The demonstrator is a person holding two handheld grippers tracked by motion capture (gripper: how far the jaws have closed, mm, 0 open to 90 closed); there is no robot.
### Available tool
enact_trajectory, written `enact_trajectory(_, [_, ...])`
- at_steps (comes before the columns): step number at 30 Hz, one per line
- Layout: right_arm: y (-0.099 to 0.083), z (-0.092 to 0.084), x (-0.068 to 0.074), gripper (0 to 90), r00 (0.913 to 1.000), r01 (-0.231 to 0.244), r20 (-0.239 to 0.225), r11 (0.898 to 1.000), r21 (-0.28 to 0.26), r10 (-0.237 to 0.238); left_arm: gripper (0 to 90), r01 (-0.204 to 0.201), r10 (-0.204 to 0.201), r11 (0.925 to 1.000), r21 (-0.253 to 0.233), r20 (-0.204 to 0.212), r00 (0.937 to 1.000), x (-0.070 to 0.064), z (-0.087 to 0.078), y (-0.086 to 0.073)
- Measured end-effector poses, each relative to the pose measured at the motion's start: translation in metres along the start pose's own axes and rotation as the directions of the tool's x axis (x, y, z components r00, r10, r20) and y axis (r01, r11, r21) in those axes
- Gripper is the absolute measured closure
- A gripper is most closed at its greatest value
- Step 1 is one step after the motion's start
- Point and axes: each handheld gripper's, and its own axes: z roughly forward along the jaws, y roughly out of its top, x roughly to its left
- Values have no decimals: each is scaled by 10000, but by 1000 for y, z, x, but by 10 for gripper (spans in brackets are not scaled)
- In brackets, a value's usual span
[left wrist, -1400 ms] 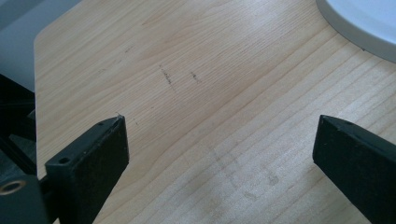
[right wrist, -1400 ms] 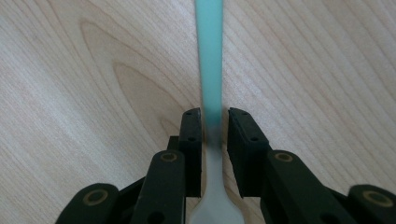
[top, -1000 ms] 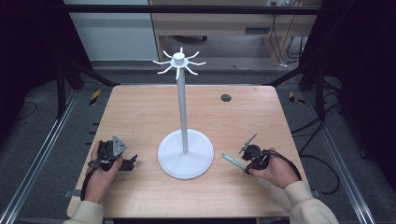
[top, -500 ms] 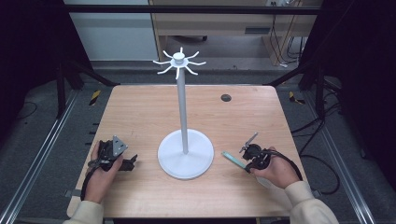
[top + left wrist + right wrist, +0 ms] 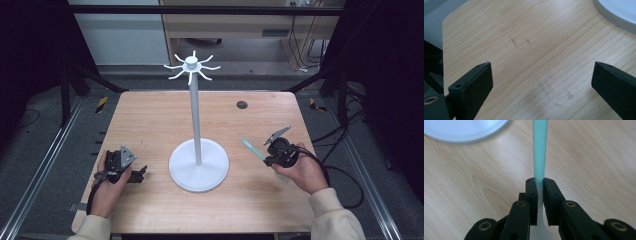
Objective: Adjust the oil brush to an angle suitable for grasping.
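A white stand with a round base (image 5: 199, 165), a tall pole and a crown of hooks (image 5: 192, 65) rises from the middle of the wooden table (image 5: 150, 120). To its right, my right gripper (image 5: 265, 159) is shut on a thin utensil (image 5: 251, 148) with a teal handle, held above the table and pointing up-left toward the base. In the right gripper view the pads (image 5: 532, 192) clamp the utensil (image 5: 540, 150) where teal meets white. My left gripper (image 5: 140, 173) rests on the table left of the base, open with nothing between its fingers (image 5: 474, 85).
A small dark round hole (image 5: 242, 105) sits in the table's far right part. Black frame bars and cables run along both sides of the table. The stand's base edge (image 5: 621, 12) lies close ahead of the left gripper.
The right hand has lifted the utensil off the table and carried it slightly away from the person. The left hand and the stand have stayed put.
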Motion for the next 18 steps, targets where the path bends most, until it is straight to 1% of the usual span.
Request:
enact_trajectory(1, [3,-4,-2,826,10000,7,73,9998,-173,-6,31,4,-4,10000,-2,-1,10000,0,0,0])
enact_trajectory(3, [9,-12,-4,827,9997,-158,185,9982,-585,169,31,16,-16,10000,-9,-3,10000,0,0,0])
enact_trajectory(5, [16,-20,-6,827,9992,-230,296,9937,-1096,264,31,24,-24,10000,-22,-10,10000,1,0,0])
enact_trajectory(9, [27,-28,-6,827,9988,-268,349,9834,-1797,336,31,39,-39,10000,-20,-4,10000,0,0,0])
enact_trajectory(11, [30,-31,-5,826,9985,-390,289,9740,-2232,466,31,34,-34,10000,-22,-3,10000,0,0,0])
enact_trajectory(12, [31,-31,-4,827,9981,-449,302,9719,-2313,533,31,32,-32,10000,-18,-3,10000,0,0,0])
enact_trajectory(13, [33,-32,-3,826,9979,-484,307,9676,-2480,577,31,46,-46,10000,-31,-2,10000,0,0,0])
enact_trajectory(18, [42,-34,-1,827,9959,-678,343,9395,-3359,841,31,66,-66,10000,-30,-10,10000,0,0,0])
